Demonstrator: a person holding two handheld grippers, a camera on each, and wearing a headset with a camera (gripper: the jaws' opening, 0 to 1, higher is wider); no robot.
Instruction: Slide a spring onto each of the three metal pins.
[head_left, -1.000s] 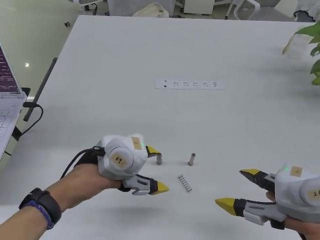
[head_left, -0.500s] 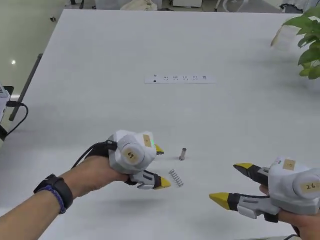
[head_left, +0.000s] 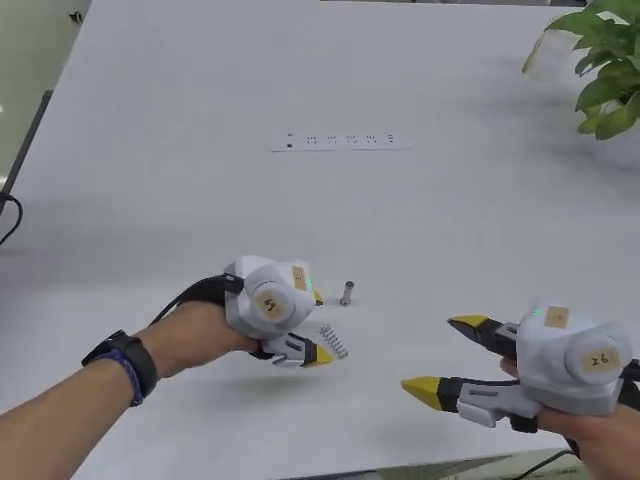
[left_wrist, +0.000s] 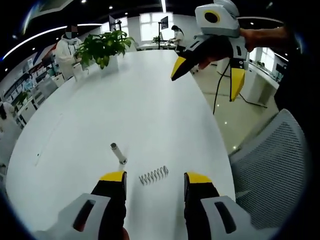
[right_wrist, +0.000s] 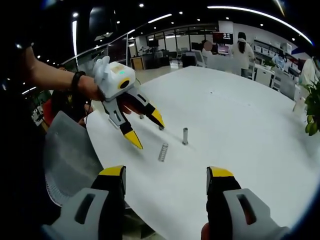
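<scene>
Left claw (head_left: 318, 326) gapes at spring (head_left: 334, 341) — pin (head_left: 347, 293) upright beside.

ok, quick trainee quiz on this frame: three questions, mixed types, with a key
1. True or false: the loose spring already sits on the upright pin.
2. The left gripper has its jaws: A) open, B) shut on the spring, C) shut on the pin.
3. Which gripper is nearer the spring, the left one or the right gripper?

Key:
1. False. The spring lies flat on the table, near the pin but apart from it.
2. A.
3. Left. In the left gripper view the spring lies just ahead of its jaws.
</scene>
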